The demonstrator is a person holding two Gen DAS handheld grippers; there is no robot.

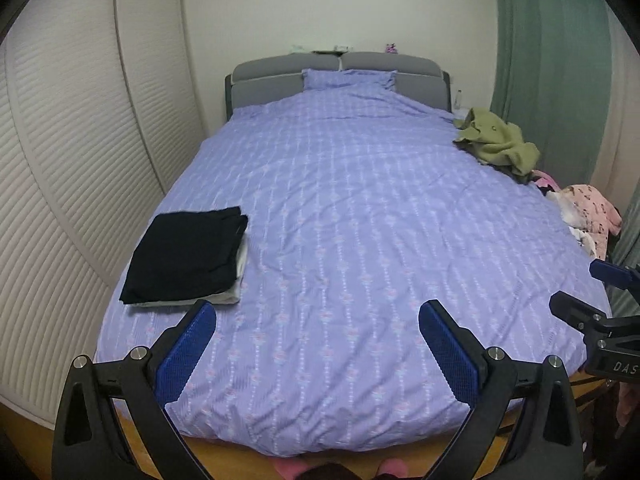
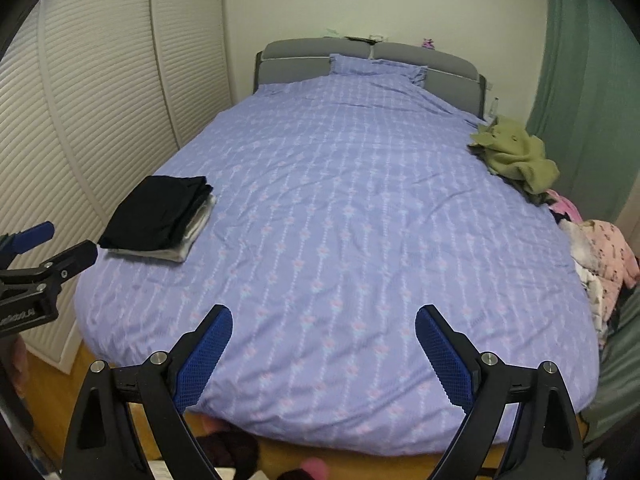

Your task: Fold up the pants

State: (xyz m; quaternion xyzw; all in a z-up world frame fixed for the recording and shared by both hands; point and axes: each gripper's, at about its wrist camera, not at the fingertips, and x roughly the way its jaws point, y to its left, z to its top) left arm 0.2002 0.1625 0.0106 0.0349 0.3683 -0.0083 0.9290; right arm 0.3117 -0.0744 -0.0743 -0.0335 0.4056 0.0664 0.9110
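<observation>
A stack of folded clothes with black pants (image 1: 188, 254) on top lies at the bed's near left; it also shows in the right wrist view (image 2: 160, 214). A crumpled olive-green garment (image 1: 498, 144) lies at the far right edge, also in the right wrist view (image 2: 516, 156). Pink patterned clothes (image 1: 592, 216) are heaped at the right edge, also in the right wrist view (image 2: 604, 256). My left gripper (image 1: 318, 312) is open and empty above the foot of the bed. My right gripper (image 2: 324, 316) is open and empty beside it.
The bed has a purple patterned duvet (image 1: 340, 220) and a grey headboard (image 1: 280, 76). White louvred closet doors (image 1: 60, 160) run along the left. A green curtain (image 1: 552, 60) hangs at the right. Wooden floor (image 2: 52, 384) lies below the bed's foot.
</observation>
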